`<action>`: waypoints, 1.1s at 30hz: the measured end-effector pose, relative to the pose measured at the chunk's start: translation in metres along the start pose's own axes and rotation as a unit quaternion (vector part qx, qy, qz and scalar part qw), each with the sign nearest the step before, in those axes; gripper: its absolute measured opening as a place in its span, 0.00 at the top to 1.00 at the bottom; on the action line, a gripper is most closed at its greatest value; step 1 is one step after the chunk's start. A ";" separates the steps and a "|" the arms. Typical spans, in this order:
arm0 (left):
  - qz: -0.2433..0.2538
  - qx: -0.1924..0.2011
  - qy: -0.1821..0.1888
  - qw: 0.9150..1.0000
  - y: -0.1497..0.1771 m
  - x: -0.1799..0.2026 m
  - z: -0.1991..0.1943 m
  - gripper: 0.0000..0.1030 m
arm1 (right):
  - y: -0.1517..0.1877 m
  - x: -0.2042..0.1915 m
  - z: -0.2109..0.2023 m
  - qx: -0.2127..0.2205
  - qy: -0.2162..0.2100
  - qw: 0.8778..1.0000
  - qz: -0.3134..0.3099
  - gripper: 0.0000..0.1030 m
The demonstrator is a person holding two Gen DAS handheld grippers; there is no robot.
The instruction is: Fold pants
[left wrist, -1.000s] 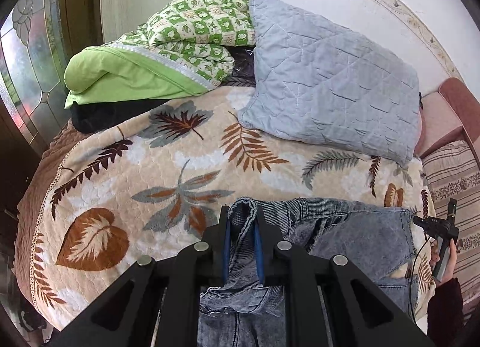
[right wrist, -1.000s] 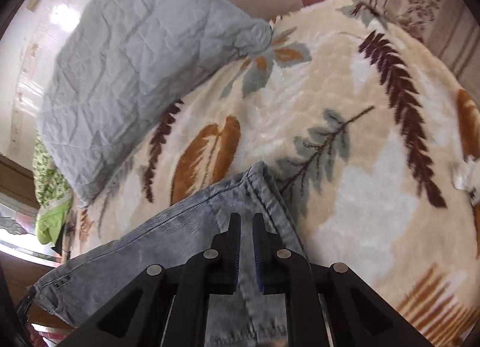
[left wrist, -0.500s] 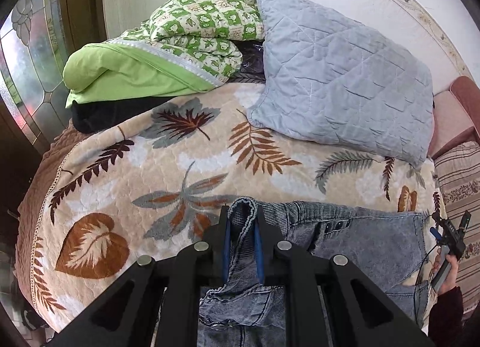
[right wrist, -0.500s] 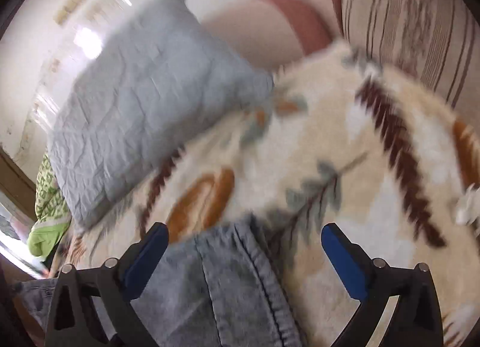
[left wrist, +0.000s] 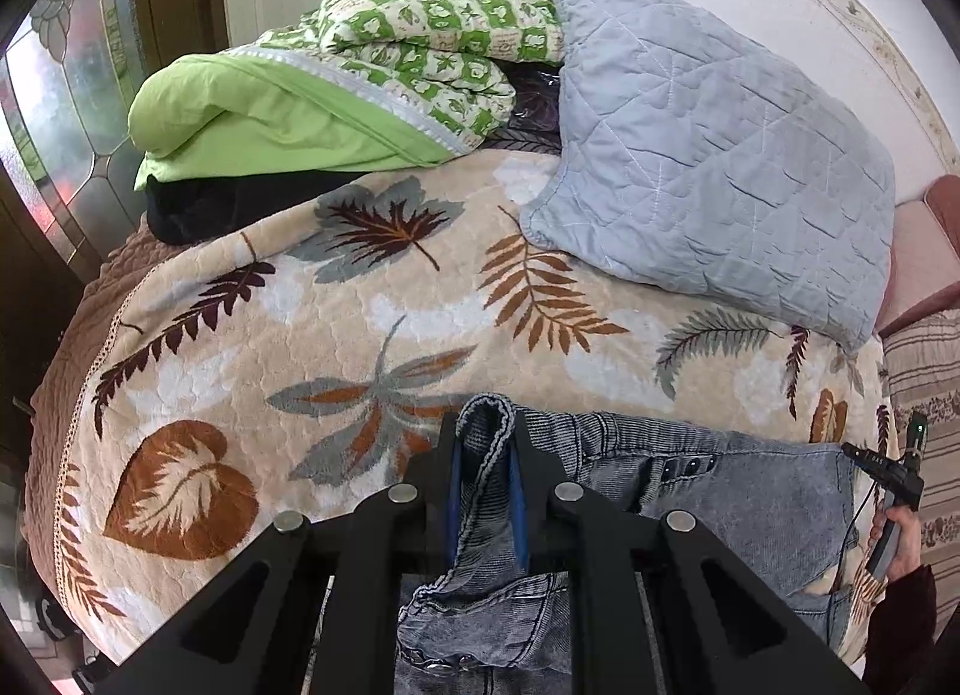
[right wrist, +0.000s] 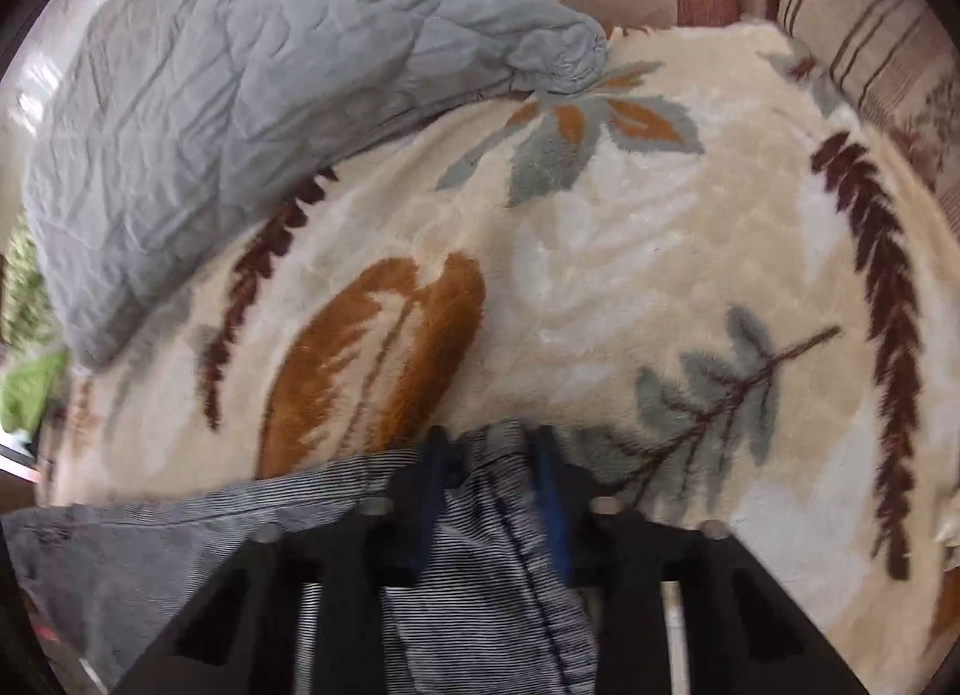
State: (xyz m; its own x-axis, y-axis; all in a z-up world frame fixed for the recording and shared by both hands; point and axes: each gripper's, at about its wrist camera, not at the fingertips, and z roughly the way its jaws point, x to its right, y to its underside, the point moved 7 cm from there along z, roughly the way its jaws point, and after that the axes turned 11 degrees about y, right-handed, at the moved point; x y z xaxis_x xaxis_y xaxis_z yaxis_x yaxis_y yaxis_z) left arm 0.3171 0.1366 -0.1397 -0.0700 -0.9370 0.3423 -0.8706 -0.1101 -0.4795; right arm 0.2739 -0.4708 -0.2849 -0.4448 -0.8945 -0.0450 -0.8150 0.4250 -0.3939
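In the left wrist view, the green quilt (left wrist: 372, 71) sits folded at the upper left of the frame and the grey-blue pillow (left wrist: 708, 167) lies at the upper right, both on the leaf-patterned bed blanket (left wrist: 252, 347). The pants (left wrist: 744, 497), washed grey denim, lie along the lower edge of the frame with the waistband running left to right, so their long axis crosses the picture sideways. The left hand-held gripper (left wrist: 485, 443) is pressed together, pinching a raised fold of waistband at lower centre, as it did a second ago. At the far right edge the right hand-held gripper (left wrist: 888, 467) shows small in a person's hand (left wrist: 900, 533) at the other waistband corner. In the right wrist view, blurred, the right hand-held gripper's (right wrist: 489, 443) jaws are closing with the denim corner between them; half a second ago they stood spread wide above the cloth.
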 end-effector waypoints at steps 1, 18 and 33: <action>-0.002 0.000 0.003 1.000 0.001 0.000 -0.002 0.87 | 0.001 0.001 -0.003 0.001 -0.003 1.000 0.005 0.83; 0.015 0.023 0.039 0.999 0.089 -0.006 -0.104 0.87 | 0.105 0.079 -0.189 0.144 -0.097 0.983 0.063 0.84; 0.003 -0.083 -0.011 0.997 0.250 -0.070 -0.088 0.83 | 0.273 0.133 -0.195 0.064 -0.090 0.990 0.089 0.84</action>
State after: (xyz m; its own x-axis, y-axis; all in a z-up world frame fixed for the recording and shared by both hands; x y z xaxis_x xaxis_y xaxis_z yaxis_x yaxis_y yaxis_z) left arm 0.0619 0.2033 -0.2125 -0.0662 -0.9450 0.3204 -0.9386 -0.0499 -0.3413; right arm -0.0804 -0.4468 -0.2198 -0.4944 -0.8219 -0.2831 -0.6706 0.5678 -0.4774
